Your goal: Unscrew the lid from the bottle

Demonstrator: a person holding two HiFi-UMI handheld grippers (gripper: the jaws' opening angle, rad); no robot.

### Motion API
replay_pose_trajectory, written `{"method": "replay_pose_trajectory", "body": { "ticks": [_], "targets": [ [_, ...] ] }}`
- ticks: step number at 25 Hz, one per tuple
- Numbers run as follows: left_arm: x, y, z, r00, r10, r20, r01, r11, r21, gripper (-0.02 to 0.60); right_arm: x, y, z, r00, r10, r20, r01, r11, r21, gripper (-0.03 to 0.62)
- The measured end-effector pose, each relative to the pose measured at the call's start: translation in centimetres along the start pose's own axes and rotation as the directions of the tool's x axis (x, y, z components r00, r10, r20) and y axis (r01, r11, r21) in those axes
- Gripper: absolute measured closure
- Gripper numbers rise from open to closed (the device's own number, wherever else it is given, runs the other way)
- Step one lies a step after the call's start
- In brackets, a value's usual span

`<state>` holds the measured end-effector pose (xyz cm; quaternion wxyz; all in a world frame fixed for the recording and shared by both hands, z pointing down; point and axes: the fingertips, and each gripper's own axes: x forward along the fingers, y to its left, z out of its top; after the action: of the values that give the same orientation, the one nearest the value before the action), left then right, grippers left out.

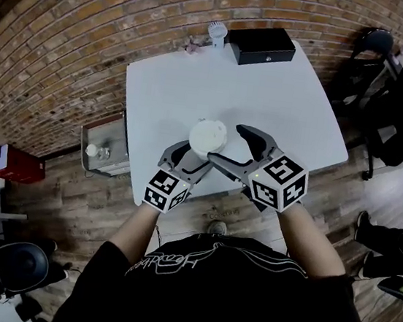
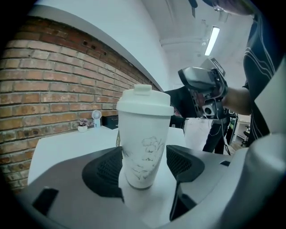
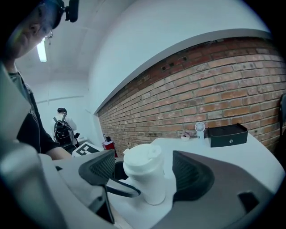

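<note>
Bottle: white bottle [image 1: 208, 137] with a faint drawing on its side, standing upright near the front edge of the white table [image 1: 268, 99].
Lid: white lid [image 2: 145, 103] on top of the bottle – it sits level on the rim, with a small raised tab on top.
Left gripper: left gripper [image 1: 191, 154] low at the bottle's side; its two dark pads are drawn in against the lower body of the bottle, one on each flank, gripping it.
Right gripper: right gripper [image 1: 226, 142] higher, up at lid level; its fingers are spread wide – the lid stands between them with a clear gap on both sides, touching neither.
Far edge of table: a black box [image 1: 261, 45], a small white fan [image 1: 217, 32] just beside it, and a little potted plant [image 1: 195, 44], all well apart from the bottle.
Background: a brick wall [image 1: 71, 29] behind the table.
</note>
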<state>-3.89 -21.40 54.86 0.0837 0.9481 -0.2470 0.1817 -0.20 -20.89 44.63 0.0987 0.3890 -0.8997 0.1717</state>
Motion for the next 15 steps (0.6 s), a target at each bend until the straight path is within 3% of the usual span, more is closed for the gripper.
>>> {"method": "replay_pose_trajectory", "body": {
  "ticks": [1, 11, 15],
  "targets": [
    [0.0, 0.1, 0.0, 1.0, -0.001, 0.001, 0.001, 1.0, 0.004, 0.265, 0.5, 0.0, 0.0, 1.0, 0.008, -0.01, -0.008, 1.0, -0.01, 0.214],
    [-0.1, 0.0, 0.0, 1.0, -0.01, -0.002, 0.01, 1.0, 0.013, 0.273, 2.5, 0.4, -0.1, 0.999, 0.005, -0.035, -0.012, 0.982, -0.189, 0.247],
    [-0.1, -0.2, -0.1, 1.0, -0.008, -0.011, 0.008, 1.0, 0.006, 0.273, 2.7, 0.5, -0.7, 0.999, 0.007, -0.035, -0.013, 0.981, -0.195, 0.275]
  ]
}}
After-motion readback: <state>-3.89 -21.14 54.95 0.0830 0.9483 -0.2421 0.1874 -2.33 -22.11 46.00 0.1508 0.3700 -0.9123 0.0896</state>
